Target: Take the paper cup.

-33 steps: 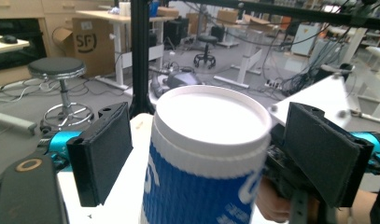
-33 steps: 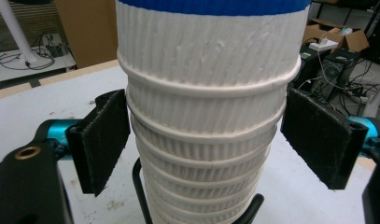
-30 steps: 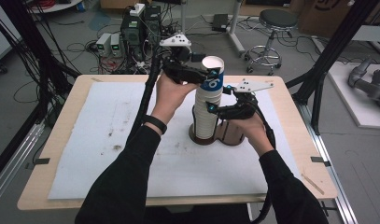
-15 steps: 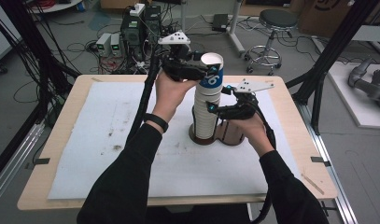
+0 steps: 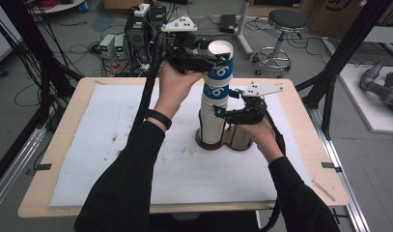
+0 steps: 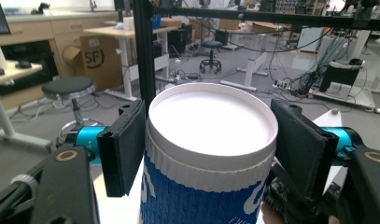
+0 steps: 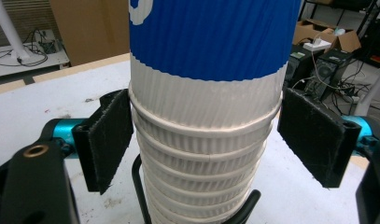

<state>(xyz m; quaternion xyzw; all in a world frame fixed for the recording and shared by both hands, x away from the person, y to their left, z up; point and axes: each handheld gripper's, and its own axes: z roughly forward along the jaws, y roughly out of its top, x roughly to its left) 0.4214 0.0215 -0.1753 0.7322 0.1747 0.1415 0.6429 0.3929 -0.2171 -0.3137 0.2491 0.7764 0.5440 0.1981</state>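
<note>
In the left gripper view the top cup is cut off by the lower edge, so its blue lettering cannot be read and the stack beneath it is out of frame. Whether the left tongs press the cup's right side cannot be told, as the rim hides that pad's contact.

In the right gripper view the stack of cups is cropped above and below. In the high view the right tongs partly hide the dark holder beside the stack; its shape stays unclear.
</note>
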